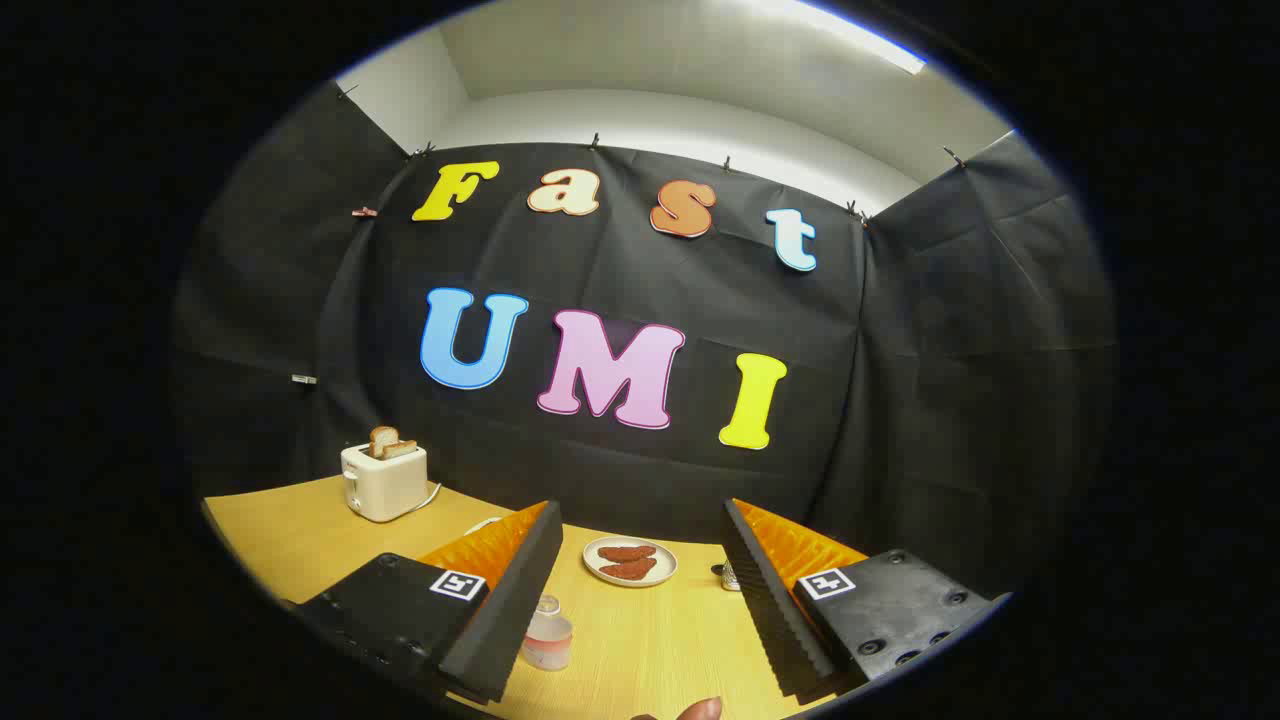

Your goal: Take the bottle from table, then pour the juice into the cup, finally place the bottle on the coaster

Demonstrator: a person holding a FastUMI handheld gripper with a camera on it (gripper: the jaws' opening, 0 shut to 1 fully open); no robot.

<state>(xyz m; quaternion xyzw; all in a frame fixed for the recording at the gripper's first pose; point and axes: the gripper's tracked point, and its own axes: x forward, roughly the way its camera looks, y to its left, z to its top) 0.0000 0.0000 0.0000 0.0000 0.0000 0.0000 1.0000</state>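
Pale yellow wood-grain tabletop (640, 650) is seen spread below the two-finger gripper (640, 600), whose black ridged fingers with orange backing (515, 600) are held wide apart with nothing gripped between them. A small clear bottle with a pinkish-red band at its base (548, 632) is seen standing upright on the table, just beside the inner face of the left finger and not pressed by either finger. Beyond the fingers, a round white plate (630, 561) bearing two reddish-brown pieces is set near the black cloth wall. A small metallic object (729, 575) is partly hidden behind the right finger. A cream toaster (384, 482) with two bread slices raised is placed well apart, beyond the left finger.
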